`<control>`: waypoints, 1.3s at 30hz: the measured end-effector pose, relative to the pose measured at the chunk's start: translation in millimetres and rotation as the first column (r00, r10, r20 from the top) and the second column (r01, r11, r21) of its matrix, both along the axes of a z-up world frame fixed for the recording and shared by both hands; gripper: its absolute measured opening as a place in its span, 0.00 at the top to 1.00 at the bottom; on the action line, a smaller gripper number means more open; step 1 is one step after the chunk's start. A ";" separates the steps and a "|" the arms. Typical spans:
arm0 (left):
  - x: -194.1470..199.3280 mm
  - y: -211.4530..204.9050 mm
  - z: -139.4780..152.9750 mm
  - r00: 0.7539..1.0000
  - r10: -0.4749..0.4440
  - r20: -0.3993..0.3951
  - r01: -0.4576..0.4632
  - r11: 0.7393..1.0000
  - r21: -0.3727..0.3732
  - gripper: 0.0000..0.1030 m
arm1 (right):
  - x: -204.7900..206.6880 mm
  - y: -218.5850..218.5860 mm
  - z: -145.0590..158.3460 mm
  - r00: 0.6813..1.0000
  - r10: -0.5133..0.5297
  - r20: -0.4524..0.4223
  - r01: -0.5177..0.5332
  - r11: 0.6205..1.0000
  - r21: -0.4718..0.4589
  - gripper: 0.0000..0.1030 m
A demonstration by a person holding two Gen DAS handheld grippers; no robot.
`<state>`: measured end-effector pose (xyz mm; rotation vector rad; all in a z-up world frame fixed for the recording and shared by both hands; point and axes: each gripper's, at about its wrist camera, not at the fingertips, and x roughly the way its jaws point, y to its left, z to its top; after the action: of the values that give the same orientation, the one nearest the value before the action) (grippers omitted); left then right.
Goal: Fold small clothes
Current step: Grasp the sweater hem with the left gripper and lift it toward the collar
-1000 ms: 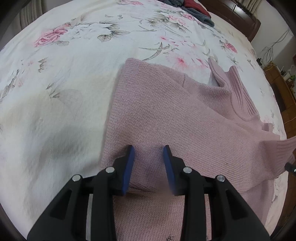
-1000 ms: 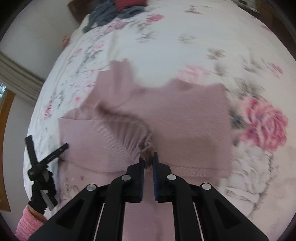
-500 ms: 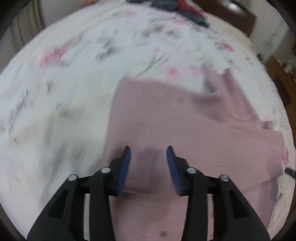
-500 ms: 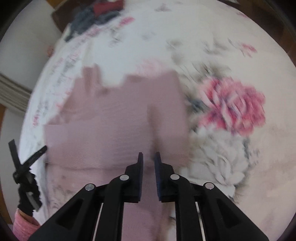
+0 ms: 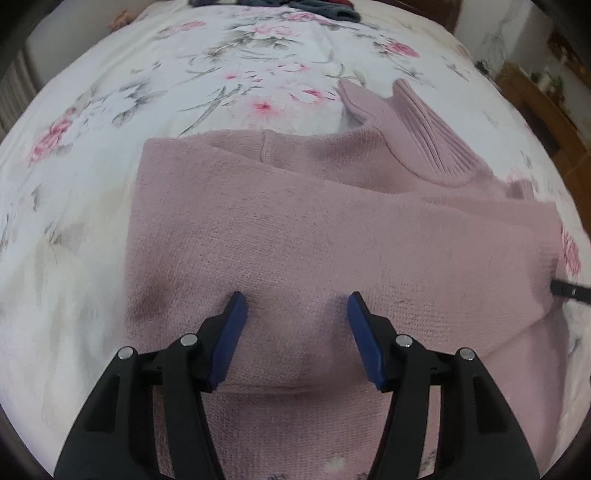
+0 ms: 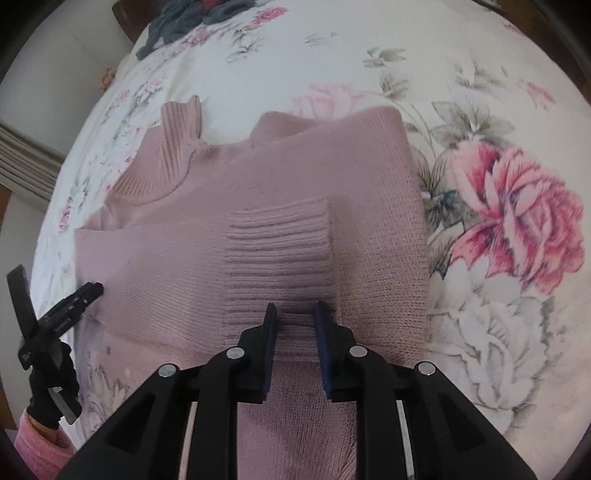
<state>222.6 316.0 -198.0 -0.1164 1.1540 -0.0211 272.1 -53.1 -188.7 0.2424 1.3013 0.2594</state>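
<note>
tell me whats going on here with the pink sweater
A person is folding a pink sweater on a floral bedsheet with two grippers. The right hand-held gripper is open over the ribbed cuff of a sleeve laid across the body. The left hand-held gripper hovers open above the sweater.

A big bed (image 5: 92, 206) has a white sheet with pink flowers and grey leaves on it. A pink knitted sweater (image 5: 332, 229) lies flat on the bed. A pile of dark grey and red clothes (image 6: 192, 18) sits at the far end.
</note>
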 end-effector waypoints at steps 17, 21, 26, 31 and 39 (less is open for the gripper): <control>46.2 -7.9 41.6 0.999 -0.021 0.045 0.021 1.000 0.000 0.39 | 46.9 11.6 33.4 0.999 0.053 -0.008 -0.052 0.991 0.122 0.70; 100.3 -13.8 48.6 0.999 -0.003 0.039 0.004 1.000 -0.029 0.33 | 102.0 43.3 46.5 0.996 0.083 0.027 -0.085 0.988 0.126 0.56; 160.4 -13.8 25.2 0.999 0.037 -0.028 -0.040 0.995 -0.094 0.33 | 169.8 90.0 26.4 0.995 0.101 -0.011 -0.098 0.984 0.150 0.54; 190.8 -25.7 2.2 0.997 0.023 -0.067 -0.035 0.984 -0.177 0.35 | 205.9 119.5 -4.3 0.994 0.099 -0.046 -0.088 0.978 0.189 0.48; 198.9 -43.3 -6.8 0.999 -0.017 -0.044 0.005 0.966 -0.257 0.93 | 217.4 143.5 -20.9 0.990 0.140 -0.033 -0.133 0.977 0.168 0.89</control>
<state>421.5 272.7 -204.8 -0.3426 1.1943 -0.1793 489.5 90.4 -209.6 0.3010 1.3445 0.4825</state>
